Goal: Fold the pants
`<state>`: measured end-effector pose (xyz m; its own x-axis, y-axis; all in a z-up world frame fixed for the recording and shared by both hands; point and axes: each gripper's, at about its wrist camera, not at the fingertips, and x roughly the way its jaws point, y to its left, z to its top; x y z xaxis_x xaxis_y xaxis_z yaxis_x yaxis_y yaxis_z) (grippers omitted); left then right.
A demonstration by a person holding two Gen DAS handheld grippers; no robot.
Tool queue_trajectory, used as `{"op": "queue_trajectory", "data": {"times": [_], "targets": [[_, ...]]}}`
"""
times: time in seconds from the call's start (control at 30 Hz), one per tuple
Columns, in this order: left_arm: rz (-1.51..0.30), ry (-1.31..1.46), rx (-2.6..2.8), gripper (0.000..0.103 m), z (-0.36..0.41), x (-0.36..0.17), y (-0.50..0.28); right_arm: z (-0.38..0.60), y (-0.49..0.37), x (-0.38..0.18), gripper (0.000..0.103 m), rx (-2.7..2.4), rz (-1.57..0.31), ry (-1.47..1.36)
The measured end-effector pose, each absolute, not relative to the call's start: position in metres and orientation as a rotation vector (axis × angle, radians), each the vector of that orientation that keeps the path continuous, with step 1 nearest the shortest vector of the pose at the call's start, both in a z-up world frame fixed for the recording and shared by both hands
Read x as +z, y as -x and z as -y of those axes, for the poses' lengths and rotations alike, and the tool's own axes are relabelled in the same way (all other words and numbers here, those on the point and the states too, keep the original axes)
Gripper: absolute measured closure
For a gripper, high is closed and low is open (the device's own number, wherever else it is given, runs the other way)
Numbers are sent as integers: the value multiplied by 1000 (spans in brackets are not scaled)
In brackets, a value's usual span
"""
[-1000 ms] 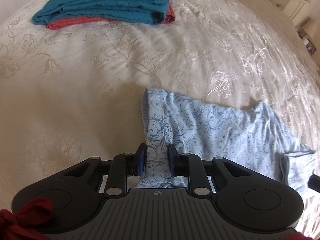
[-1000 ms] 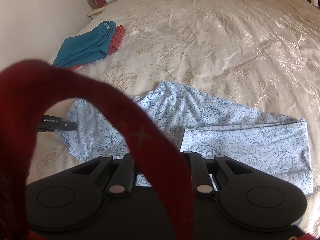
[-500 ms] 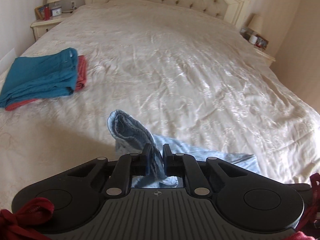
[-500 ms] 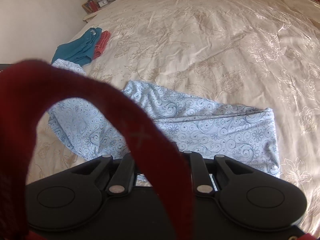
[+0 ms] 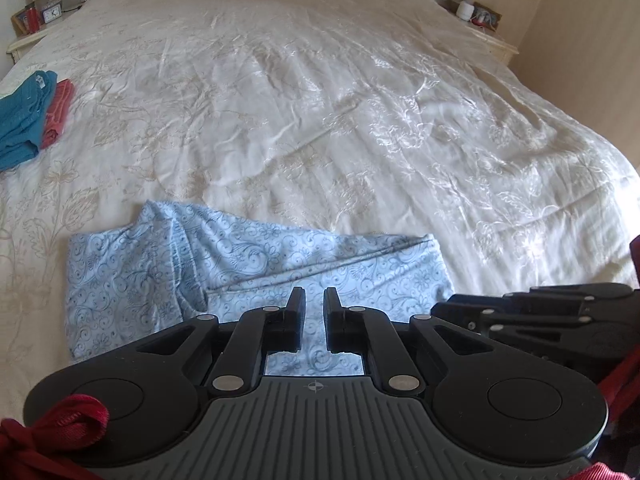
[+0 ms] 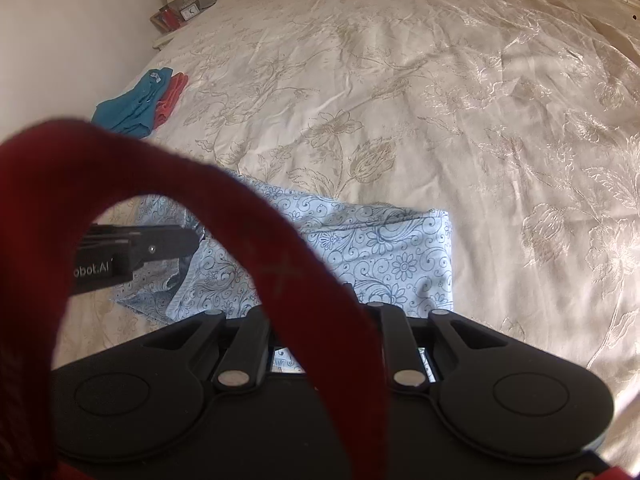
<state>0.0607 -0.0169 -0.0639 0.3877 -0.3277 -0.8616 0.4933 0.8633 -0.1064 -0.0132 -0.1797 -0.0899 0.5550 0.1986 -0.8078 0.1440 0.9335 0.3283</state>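
With the blue floral pants (image 5: pixel 256 268) doubled over at the bed's (image 5: pixel 320 100) near edge, one fold is done; another remains. My left gripper (image 5: pixel 314 300) hovers spread, empty; a red strap (image 6: pixel 248 240) hides my right gripper's (image 6: pixel 320 300) fingers, so I cannot tell.

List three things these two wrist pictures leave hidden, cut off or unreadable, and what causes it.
1. Right gripper: jaws hidden in the right wrist view by the red fabric strap.
2. Folded teal garment: cut off by the left wrist view's edge.
3. Small bedside clock: too small to read.
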Motion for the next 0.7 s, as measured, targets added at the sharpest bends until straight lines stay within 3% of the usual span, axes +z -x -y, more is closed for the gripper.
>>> {"op": "queue_trajectory", "data": {"times": [0.1, 0.23, 0.43, 0.7], "targets": [[-1063, -195, -448, 93, -5, -65, -67, 178, 5, -88, 75, 54, -977, -391], [-1088, -207, -337, 93, -43, -69, -83, 163, -11, -87, 56, 101, -959, -392], [-1147, -193, -236, 93, -94, -80, -105, 125, -45, -87, 49, 168, -957, -408], [-1181, -183, -267, 93, -130, -87, -123, 58, -85, -109, 49, 289, -1016, -299]]}}
